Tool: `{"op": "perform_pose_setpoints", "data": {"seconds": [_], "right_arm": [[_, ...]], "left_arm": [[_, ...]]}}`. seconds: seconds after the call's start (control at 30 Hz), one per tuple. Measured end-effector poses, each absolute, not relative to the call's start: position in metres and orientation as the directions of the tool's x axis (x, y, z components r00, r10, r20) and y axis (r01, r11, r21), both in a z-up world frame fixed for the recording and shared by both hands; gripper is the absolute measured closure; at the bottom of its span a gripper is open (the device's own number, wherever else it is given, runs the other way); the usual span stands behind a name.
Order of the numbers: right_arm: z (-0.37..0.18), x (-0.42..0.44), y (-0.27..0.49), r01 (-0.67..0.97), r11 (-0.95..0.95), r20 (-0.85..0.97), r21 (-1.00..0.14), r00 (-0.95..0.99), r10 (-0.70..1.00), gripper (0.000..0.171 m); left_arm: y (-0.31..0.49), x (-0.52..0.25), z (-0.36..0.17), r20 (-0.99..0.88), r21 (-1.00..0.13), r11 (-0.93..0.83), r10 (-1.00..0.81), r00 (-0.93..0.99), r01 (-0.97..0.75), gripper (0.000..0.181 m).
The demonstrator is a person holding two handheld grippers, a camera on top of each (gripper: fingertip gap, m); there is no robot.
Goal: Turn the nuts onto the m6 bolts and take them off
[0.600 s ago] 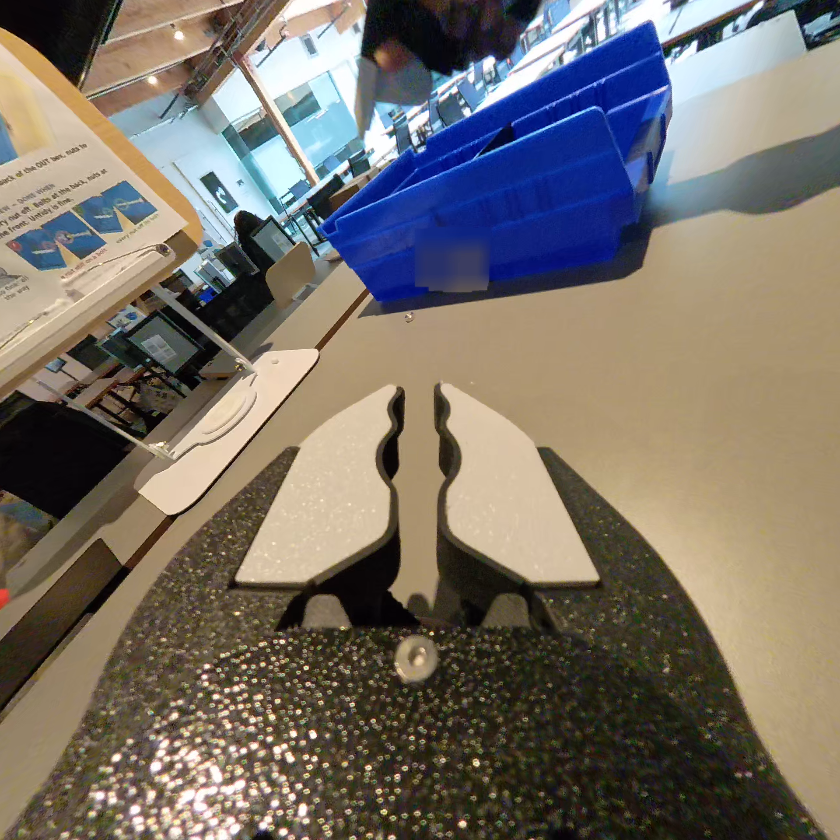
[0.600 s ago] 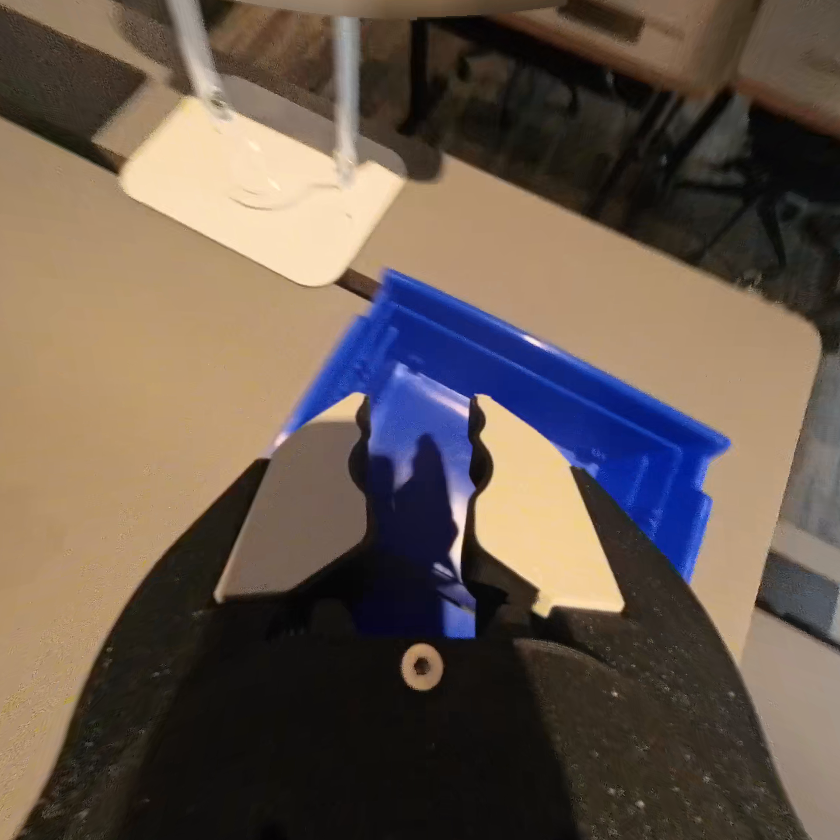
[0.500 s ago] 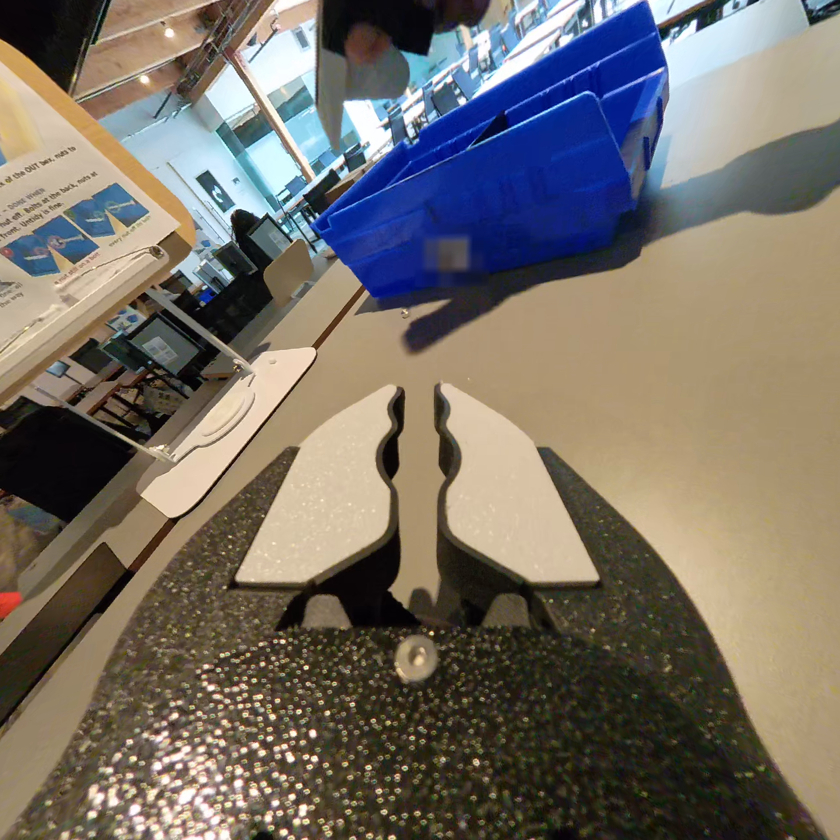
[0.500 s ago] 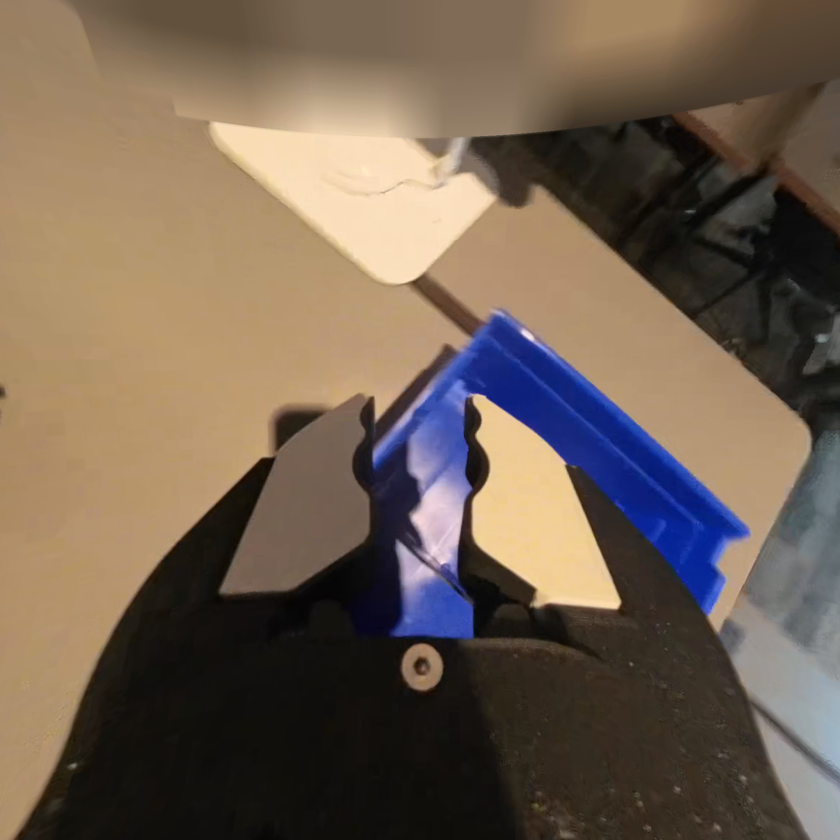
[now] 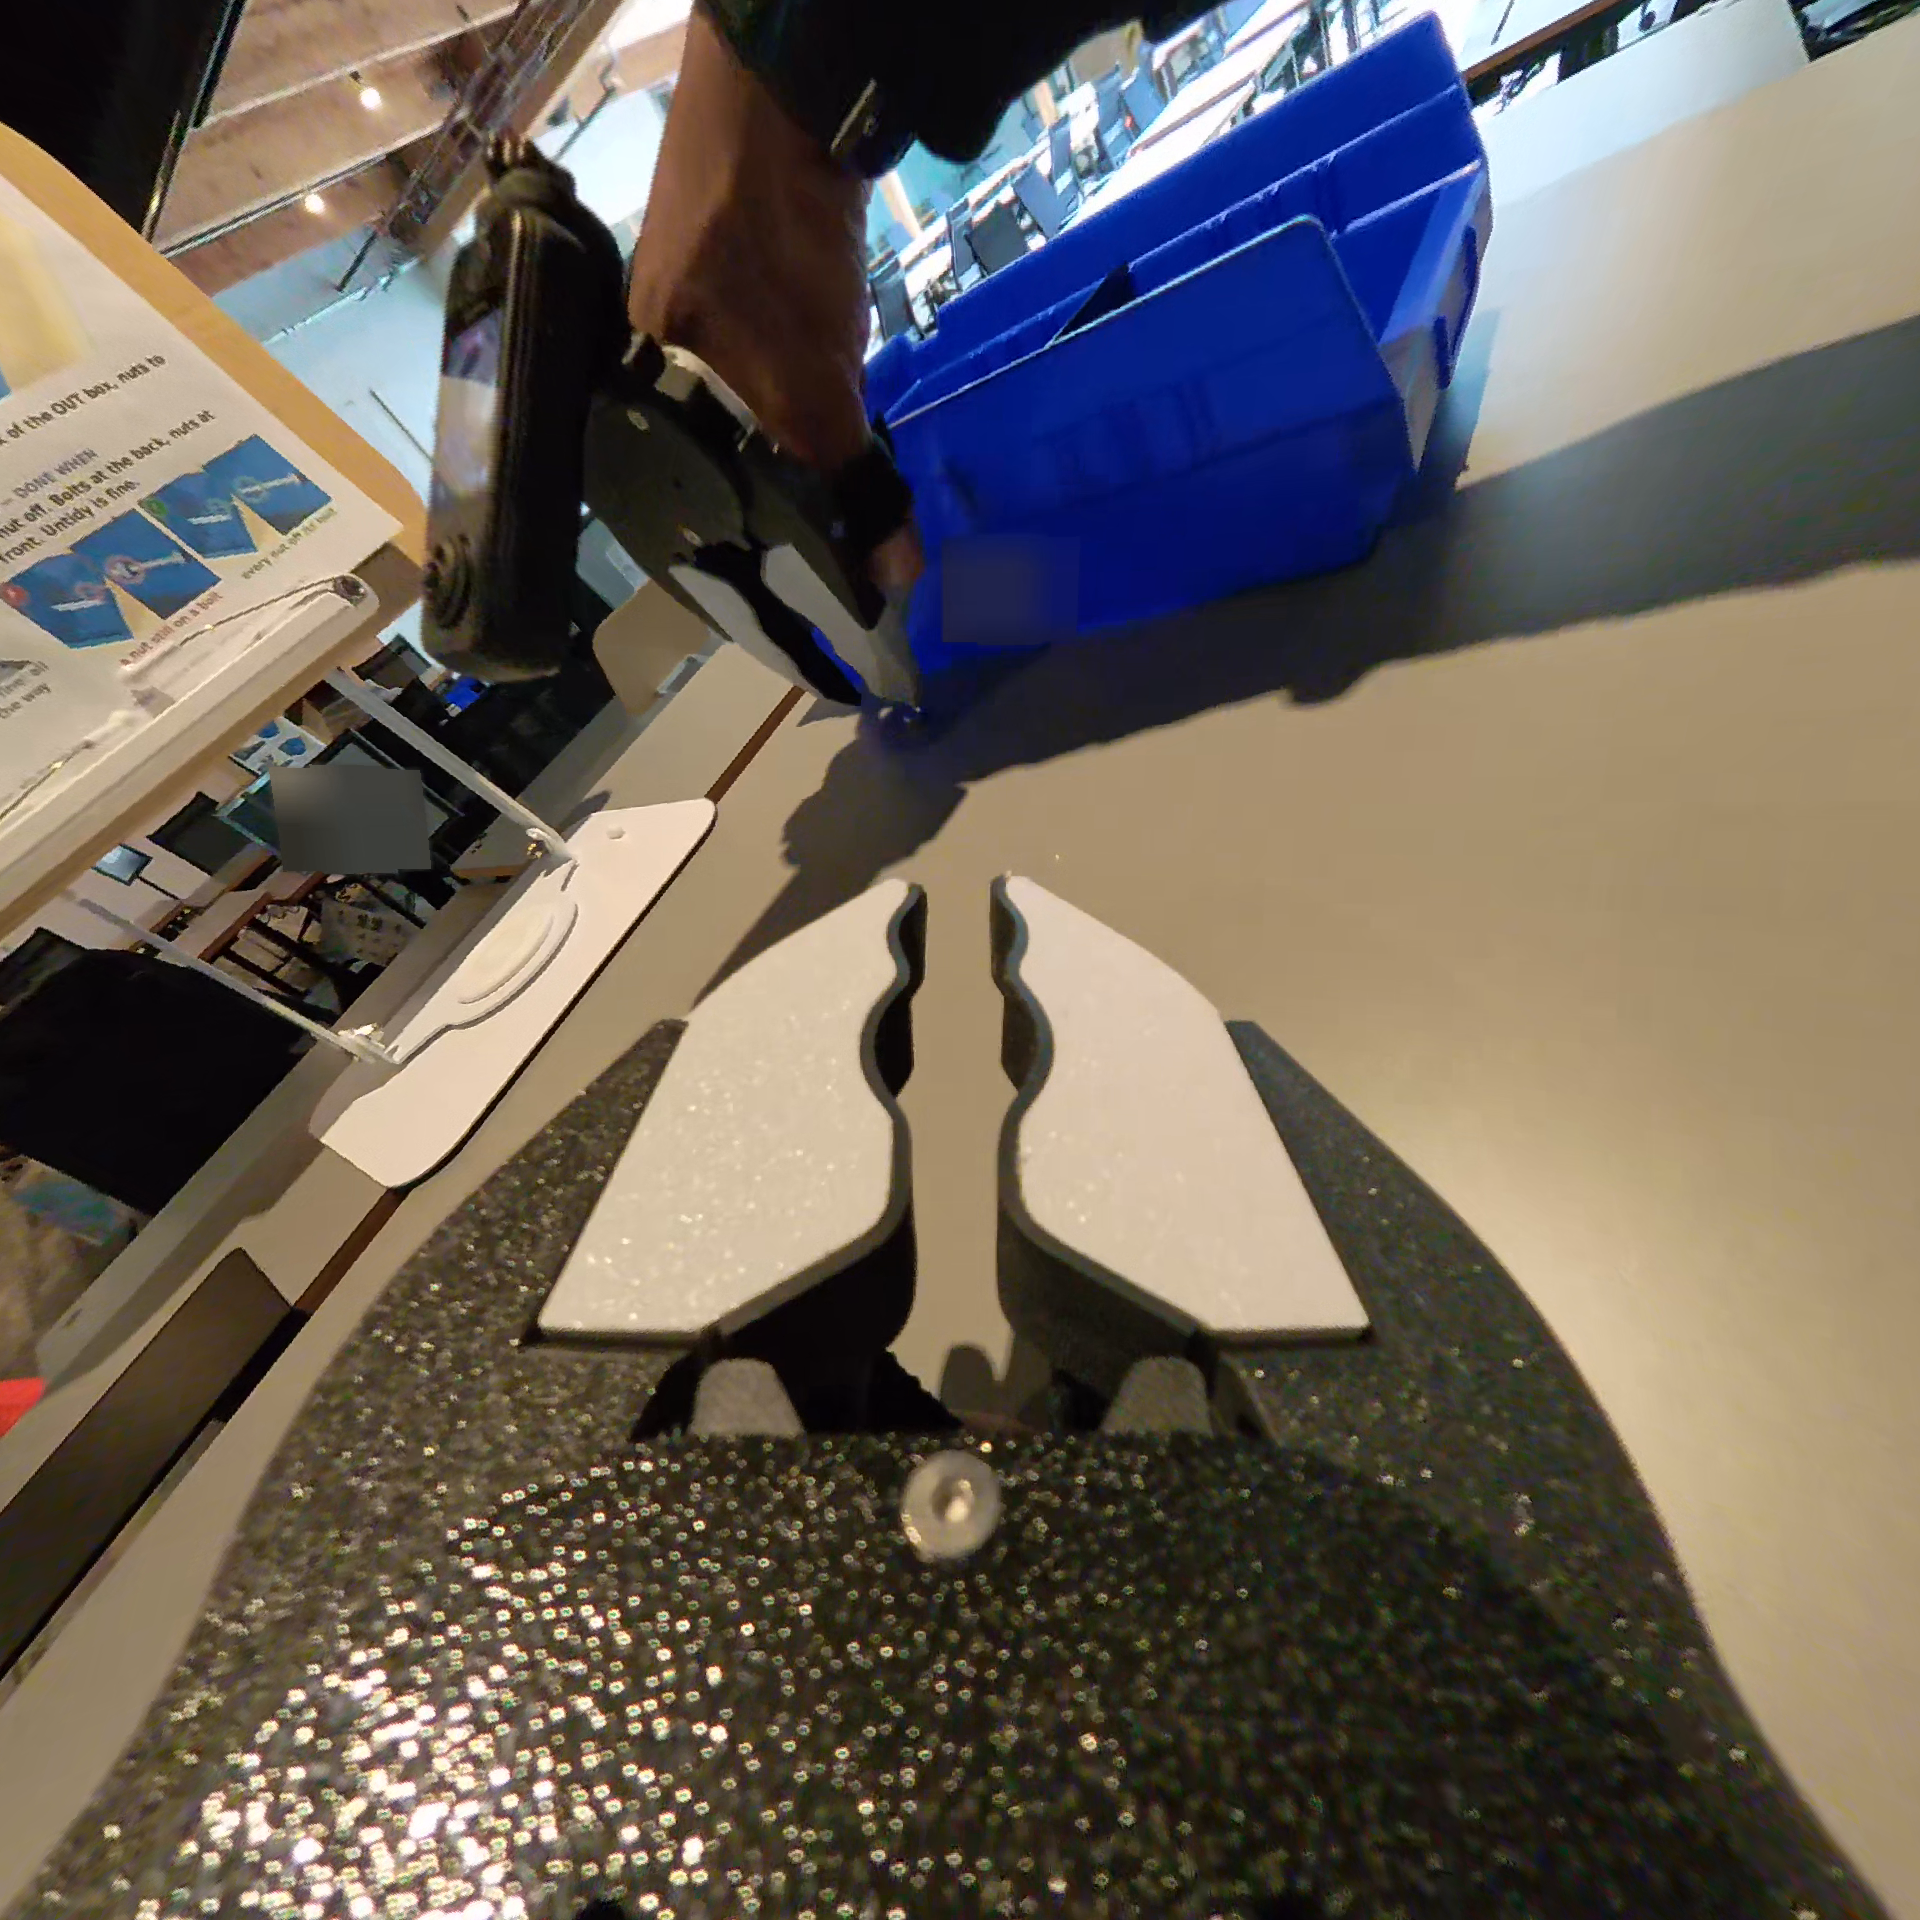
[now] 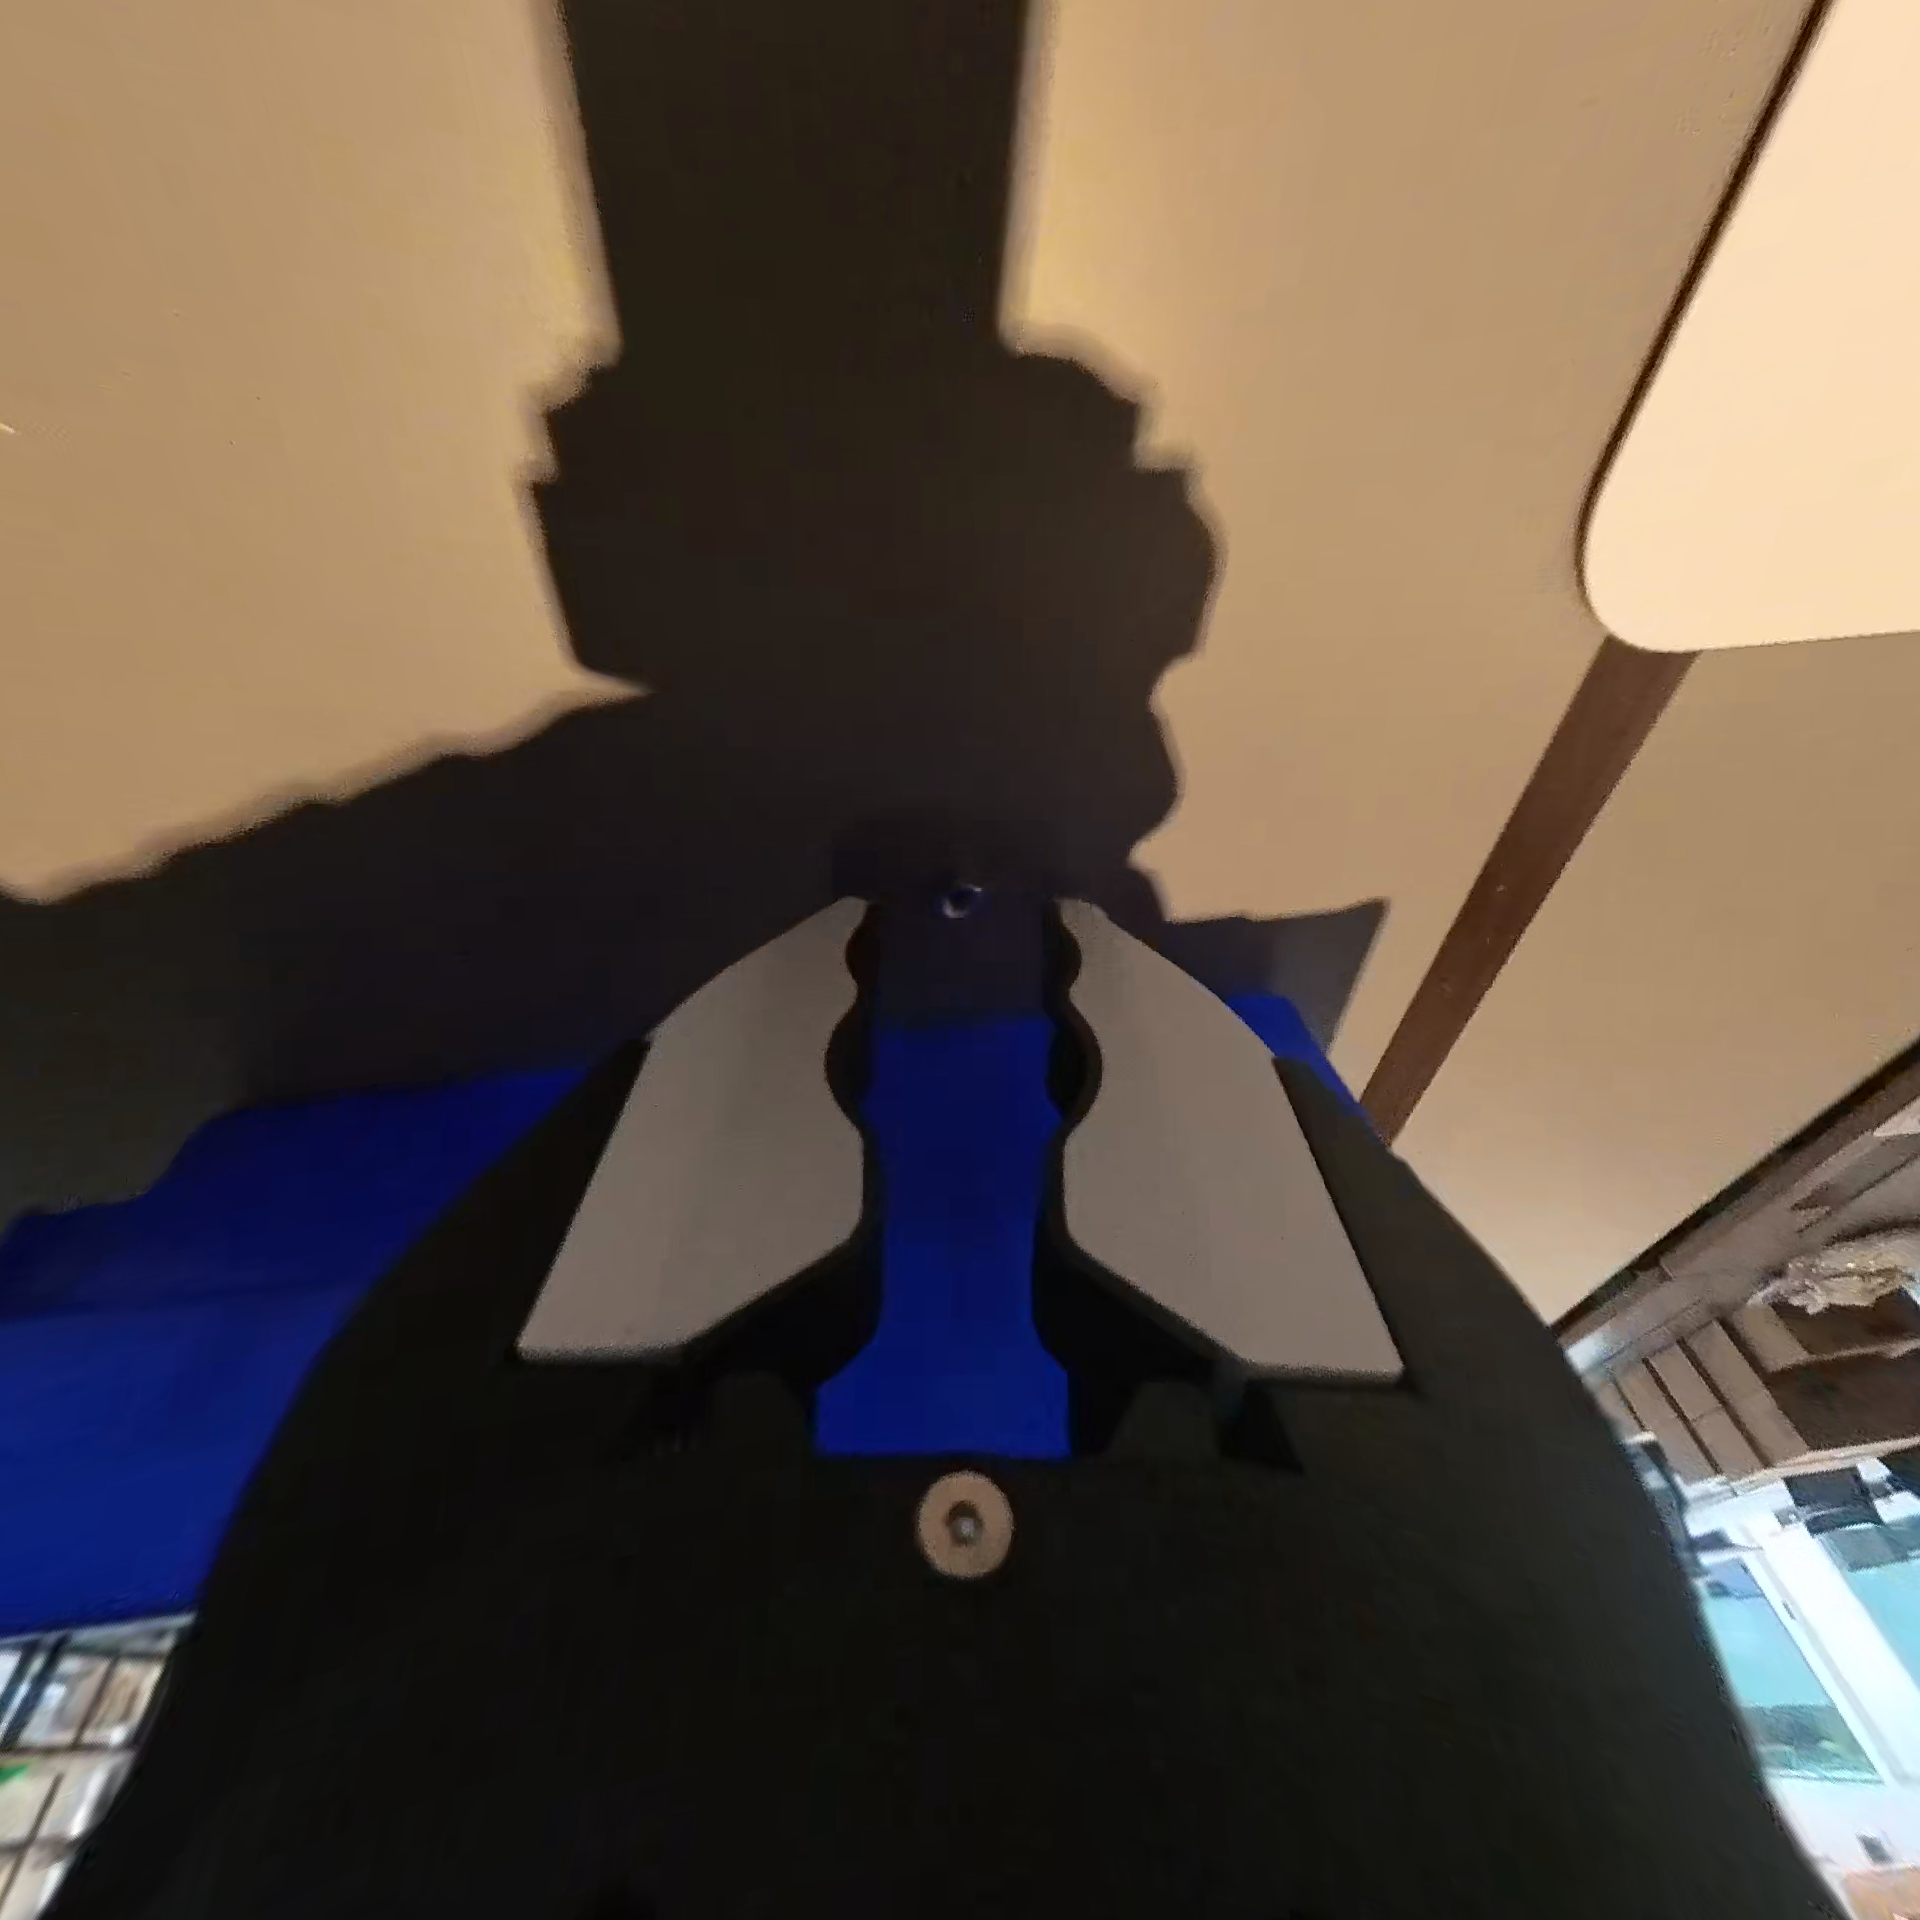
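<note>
A small metal nut (image 6: 956, 899) lies on the grey table in shadow, just in front of the blue bin (image 5: 1143, 468). My right gripper (image 6: 961, 909) is open, tips down at the table on either side of the nut. In the left wrist view the right gripper (image 5: 894, 665) is held by a hand (image 5: 758, 260) and points down at the bin's near corner. The bin's blue wall (image 6: 945, 1195) shows between its fingers. My left gripper (image 5: 956, 904) sits low over the table, jaws a narrow gap apart with nothing between them. No bolts are in view.
An instruction sheet on a wooden board (image 5: 125, 499) stands at the left on a clear stand with a white base plate (image 5: 540, 966), also at the upper right in the right wrist view (image 6: 1766, 364). A dark table seam (image 6: 1507, 883) runs beside it. Some 25 cm of space lies between my two pairs of fingers.
The right gripper has swung down from above the blue bin to the table in front of it, its tips now around the small nut. The left gripper has not moved.
</note>
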State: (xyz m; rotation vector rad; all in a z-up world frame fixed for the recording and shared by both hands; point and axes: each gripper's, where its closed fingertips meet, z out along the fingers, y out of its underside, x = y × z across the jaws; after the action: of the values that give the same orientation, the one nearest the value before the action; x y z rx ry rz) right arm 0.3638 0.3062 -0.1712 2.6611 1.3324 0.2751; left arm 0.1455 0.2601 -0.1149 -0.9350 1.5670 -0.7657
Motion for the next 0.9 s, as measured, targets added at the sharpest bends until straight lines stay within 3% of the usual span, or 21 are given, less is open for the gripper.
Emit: {"op": "perform_pose_setpoints", "data": {"seconds": [0.33, 0.5, 0.63, 0.9], "right_arm": [[-0.186, 0.381, 0.298, 0.748, -0.54, 0.104, 0.386, 0.546, 0.831, 0.137], [-0.191, 0.381, 0.287, 0.711, -0.546, 0.057, 0.443, 0.586, 0.809, 0.171], [-0.191, 0.38, 0.286, 0.717, -0.554, 0.056, 0.423, 0.59, 0.806, 0.171], [-0.18, 0.368, 0.293, 0.765, -0.587, 0.059, 0.265, 0.595, 0.802, 0.167]], "left_arm": [[0.258, 0.148, -0.122, -0.496, -0.839, 0.508, -0.861, -0.111, -0.195, 0.17], [0.258, 0.148, -0.121, -0.492, -0.841, 0.505, -0.863, -0.112, -0.195, 0.17], [0.257, 0.148, -0.122, -0.495, -0.839, 0.508, -0.861, -0.115, -0.195, 0.17], [0.257, 0.148, -0.123, -0.498, -0.836, 0.512, -0.859, -0.12, -0.196, 0.17]]}}
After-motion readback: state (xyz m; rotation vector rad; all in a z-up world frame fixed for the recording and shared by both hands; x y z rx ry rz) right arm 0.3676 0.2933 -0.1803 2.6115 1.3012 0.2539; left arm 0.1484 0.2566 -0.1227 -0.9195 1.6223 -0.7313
